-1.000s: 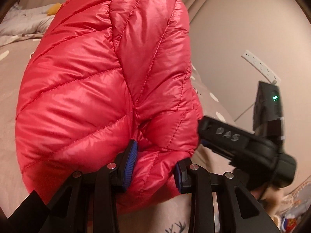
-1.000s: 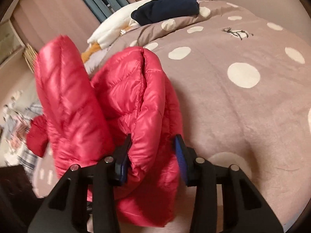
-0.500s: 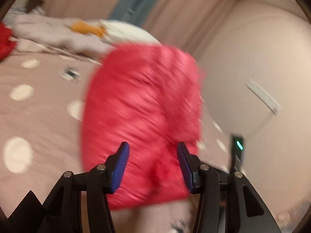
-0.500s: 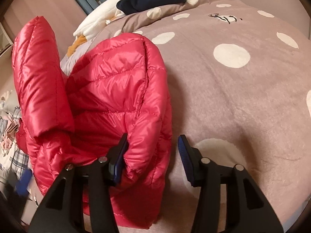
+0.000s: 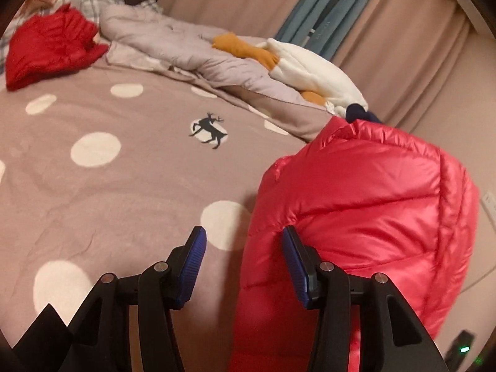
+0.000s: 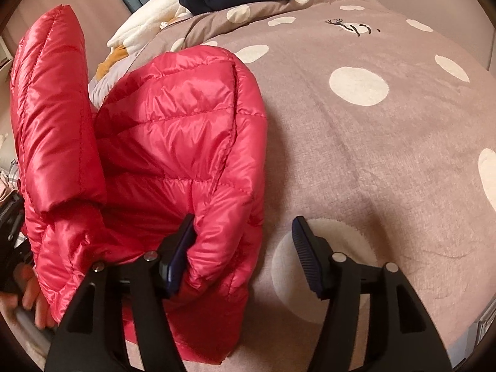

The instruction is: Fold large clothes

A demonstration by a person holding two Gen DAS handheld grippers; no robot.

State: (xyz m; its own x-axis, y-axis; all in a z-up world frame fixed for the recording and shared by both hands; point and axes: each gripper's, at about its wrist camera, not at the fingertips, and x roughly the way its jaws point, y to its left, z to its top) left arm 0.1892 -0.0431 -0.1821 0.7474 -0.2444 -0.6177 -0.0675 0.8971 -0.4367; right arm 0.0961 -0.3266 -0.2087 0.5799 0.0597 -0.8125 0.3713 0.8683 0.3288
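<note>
Leftward swung the left gripper, released, off the red down jacket lying folded on the spotted blanket; right gripper was opening, jacket edge between its jaws.

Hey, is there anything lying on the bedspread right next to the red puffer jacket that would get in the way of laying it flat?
Nothing visible does. The dotted bedspread beside the red puffer jacket is bare; the grey quilt and other clothes lie bunched at its far edge.
</note>
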